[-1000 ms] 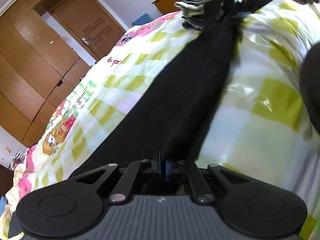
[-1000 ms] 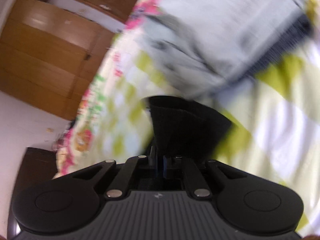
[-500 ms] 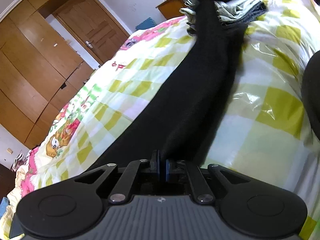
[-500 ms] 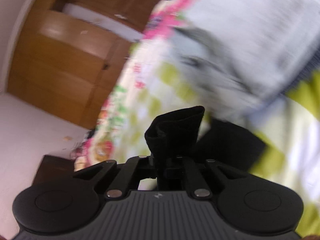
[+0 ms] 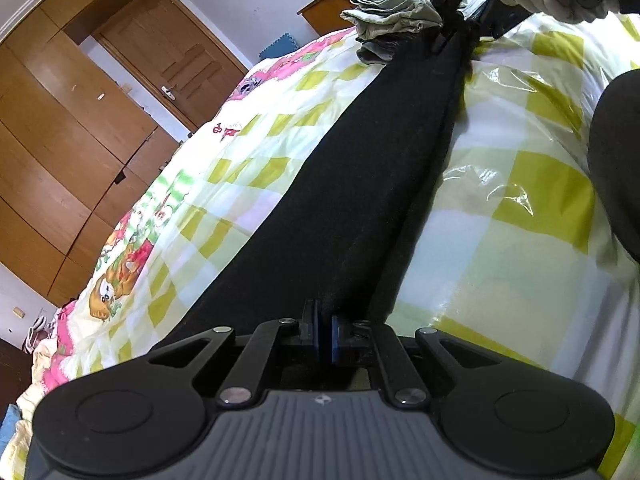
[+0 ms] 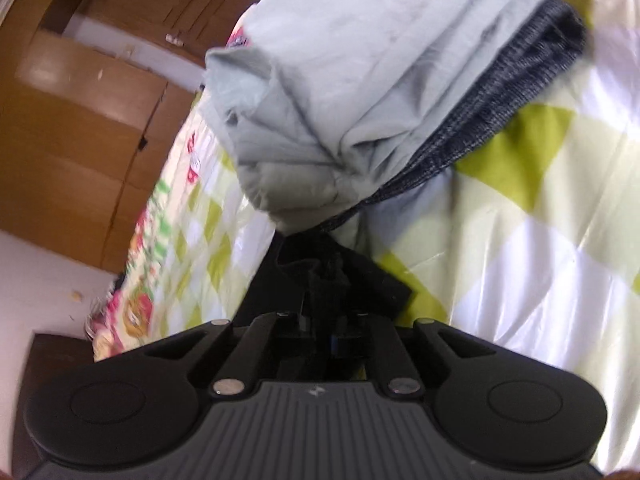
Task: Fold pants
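The long black fabric pants [image 5: 360, 184] lie stretched lengthwise across the green-checked bedspread [image 5: 520, 240], held taut between the left gripper [image 5: 324, 334] and right gripper [image 6: 326, 312], each clamped on one end; the right jaws have just been opening slightly.

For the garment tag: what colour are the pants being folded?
Plain black pants, no pattern visible; clearest in the left wrist view.

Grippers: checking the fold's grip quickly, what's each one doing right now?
Left gripper: shut on the black pants.
Right gripper: shut on the pants' far end, jaws just eased slightly.
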Available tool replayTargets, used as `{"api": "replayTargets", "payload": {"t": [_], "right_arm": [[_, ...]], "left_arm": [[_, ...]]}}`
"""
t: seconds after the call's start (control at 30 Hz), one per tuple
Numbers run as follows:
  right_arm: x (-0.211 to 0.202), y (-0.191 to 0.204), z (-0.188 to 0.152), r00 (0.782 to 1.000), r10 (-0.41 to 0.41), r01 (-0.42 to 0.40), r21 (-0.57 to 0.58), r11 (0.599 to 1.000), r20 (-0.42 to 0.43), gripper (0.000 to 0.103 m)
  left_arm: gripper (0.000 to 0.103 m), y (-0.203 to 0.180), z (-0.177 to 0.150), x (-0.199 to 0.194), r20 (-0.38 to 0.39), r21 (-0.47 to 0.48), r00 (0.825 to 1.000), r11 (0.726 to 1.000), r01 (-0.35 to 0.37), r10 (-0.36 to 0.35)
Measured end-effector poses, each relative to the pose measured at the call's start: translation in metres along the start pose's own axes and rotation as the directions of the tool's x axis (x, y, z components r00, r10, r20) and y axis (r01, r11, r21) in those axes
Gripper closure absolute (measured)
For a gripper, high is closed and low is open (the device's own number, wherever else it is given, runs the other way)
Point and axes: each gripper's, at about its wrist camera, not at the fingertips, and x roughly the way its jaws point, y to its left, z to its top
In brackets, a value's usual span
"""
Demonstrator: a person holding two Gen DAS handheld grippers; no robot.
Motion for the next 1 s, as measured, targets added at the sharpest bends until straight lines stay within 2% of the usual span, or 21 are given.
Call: {"api": "replayTargets", "payload": {"t": [0.07,0.13,0.2,0.3,0.4,0.53,0.63,0.67,0.7,0.73,0.77,0.9,1.0], "right_arm": [[-0.011,0.001,0.0,0.999,-0.014,0.014,-0.013,1.0,0.031,0.082],[-0.026,-0.003,-0.003,0.999,-0.002,0.002,0.001,1.0,0.05,0.069],[-0.037,-0.007,-0.011,0.999,0.017,-0.018,0.026,0.999,0.04,0.065],[-0.026,-0.005,-0.019,1.0,0.008,-0.008,0.006,1.0,0.005,0.063],[-0.017,-0.001,-0.021,1.0,0.007,-0.007,0.015,1.0,0.014,0.063],[0.003,0.003,-0.023,1.0,0.015,-0.015,0.016,1.0,-0.007,0.056],[0.011,0.006,-0.025,1.0,0.02,-0.02,0.016,1.0,0.02,0.056],[0.011,0.006,-0.026,0.999,0.024,-0.024,0.025,0.999,0.024,0.057],[0.013,0.006,-0.025,0.999,0.029,-0.03,0.03,0.999,0.03,0.068],[0.012,0.005,-0.025,0.999,0.039,-0.04,0.04,0.998,0.03,0.086],[0.013,0.002,-0.024,0.998,0.06,-0.061,0.067,0.996,0.019,0.093],[0.005,-0.011,-0.024,0.994,0.109,-0.113,0.15,0.982,0.032,0.094],[-0.01,-0.017,-0.021,0.991,0.12,-0.128,0.157,0.979,0.064,0.094]], "left_arm": [[0.081,0.0,0.0,-0.002,0.001,0.003,1.0,1.0,0.001,-0.001],[0.08,0.0,-0.001,-0.005,0.007,0.003,1.0,1.0,0.0,0.0],[0.08,0.0,-0.002,-0.008,0.011,-0.005,1.0,1.0,-0.001,0.001],[0.08,0.001,-0.003,-0.013,0.017,-0.022,1.0,1.0,0.001,-0.001],[0.076,0.004,-0.003,-0.019,0.021,-0.033,1.0,0.999,-0.006,0.007],[0.075,0.009,-0.008,-0.028,0.017,-0.074,1.0,0.997,-0.002,0.004],[0.075,0.011,-0.009,-0.032,0.017,-0.093,1.0,0.996,-0.014,0.016],[0.075,0.012,-0.01,-0.033,0.015,-0.102,1.0,0.995,-0.014,0.016],[0.075,0.013,-0.01,-0.033,0.014,-0.112,1.0,0.994,-0.016,0.018],[0.074,0.014,-0.011,-0.034,0.01,-0.117,1.0,0.993,-0.02,0.021],[0.073,0.015,-0.012,-0.034,0.007,-0.119,1.0,0.993,-0.024,0.025],[0.07,0.013,-0.017,-0.034,-0.011,-0.101,0.999,0.994,-0.05,0.049],[0.07,0.015,-0.024,-0.036,-0.042,-0.098,0.999,0.995,-0.029,0.025]]}}
